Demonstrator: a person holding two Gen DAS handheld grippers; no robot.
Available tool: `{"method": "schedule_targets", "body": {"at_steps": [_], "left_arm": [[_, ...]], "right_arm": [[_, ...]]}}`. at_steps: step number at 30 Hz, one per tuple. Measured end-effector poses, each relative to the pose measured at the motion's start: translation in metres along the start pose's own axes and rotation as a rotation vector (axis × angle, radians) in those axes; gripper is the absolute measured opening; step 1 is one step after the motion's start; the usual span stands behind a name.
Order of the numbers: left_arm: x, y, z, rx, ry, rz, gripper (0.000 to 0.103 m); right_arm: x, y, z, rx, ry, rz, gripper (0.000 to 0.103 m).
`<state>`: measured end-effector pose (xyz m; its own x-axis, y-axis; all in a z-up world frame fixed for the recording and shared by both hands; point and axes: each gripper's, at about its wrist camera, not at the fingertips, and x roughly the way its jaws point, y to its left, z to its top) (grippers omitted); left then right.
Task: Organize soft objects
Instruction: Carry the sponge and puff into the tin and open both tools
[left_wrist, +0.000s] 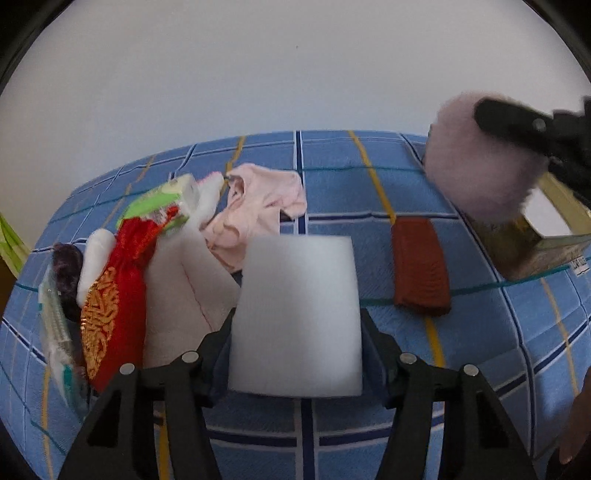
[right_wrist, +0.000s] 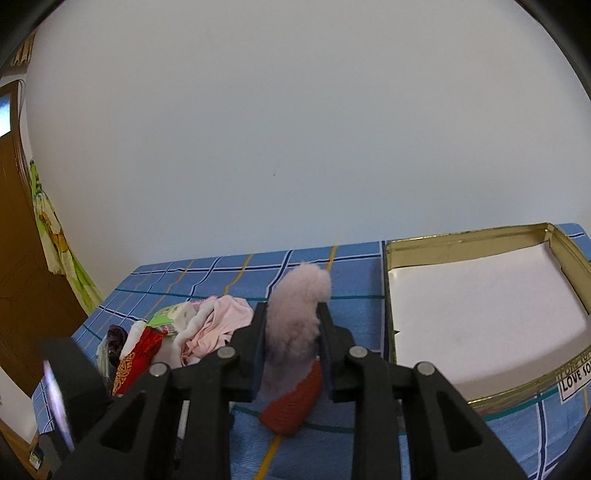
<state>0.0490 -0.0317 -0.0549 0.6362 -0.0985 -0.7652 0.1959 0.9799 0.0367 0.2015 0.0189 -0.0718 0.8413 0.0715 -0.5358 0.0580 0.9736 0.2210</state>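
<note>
My left gripper (left_wrist: 295, 317) is shut on a white foam block (left_wrist: 297, 314) and holds it above the blue checked cloth. My right gripper (right_wrist: 291, 314) is shut on a fluffy pink pom-pom (right_wrist: 295, 317), lifted above the table; the pom-pom also shows in the left wrist view (left_wrist: 476, 162) near the gold tin. The open gold tin (right_wrist: 417, 247) with a white floor sits at the right, and in the left wrist view (left_wrist: 535, 243). A rust-red knitted piece (left_wrist: 419, 266) lies flat on the cloth, also under my right gripper (right_wrist: 291, 406).
A pile of soft things lies at the left: a pink garment (left_wrist: 258, 206), a red embroidered pouch (left_wrist: 114, 295), a green-white tissue pack (left_wrist: 162, 199), a white cloth (left_wrist: 184, 288), a dark purple scrunchie (left_wrist: 66, 266). A white wall stands behind; a brown door (right_wrist: 22, 258) is far left.
</note>
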Motion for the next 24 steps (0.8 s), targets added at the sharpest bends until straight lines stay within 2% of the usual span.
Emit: {"method": "schedule_targets", "body": {"at_steps": [4,7,10,13,17,24], "left_arm": [[-0.009,0.011,0.0,-0.067,-0.033,-0.036,0.059],[-0.021,0.021,-0.002,-0.111,-0.1,-0.059,0.058],[-0.032,0.02,-0.004,-0.12,-0.186,-0.032,0.058],[-0.042,0.014,0.0,-0.129,-0.25,-0.038,0.058],[-0.067,0.011,0.006,-0.141,-0.339,-0.047,0.058],[-0.08,-0.008,0.021,-0.126,-0.39,-0.077,0.058]], "right_arm": [[-0.004,-0.003,0.003,0.013,-0.012,0.008,0.026],[-0.01,-0.004,0.005,0.011,-0.031,0.018,0.024],[-0.016,-0.003,0.007,0.002,-0.044,0.051,0.022],[-0.024,-0.002,0.01,-0.006,-0.066,0.073,0.02],[-0.035,-0.012,0.015,0.029,-0.091,0.139,0.02],[-0.056,-0.03,0.022,0.04,-0.155,0.121,0.019]]}}
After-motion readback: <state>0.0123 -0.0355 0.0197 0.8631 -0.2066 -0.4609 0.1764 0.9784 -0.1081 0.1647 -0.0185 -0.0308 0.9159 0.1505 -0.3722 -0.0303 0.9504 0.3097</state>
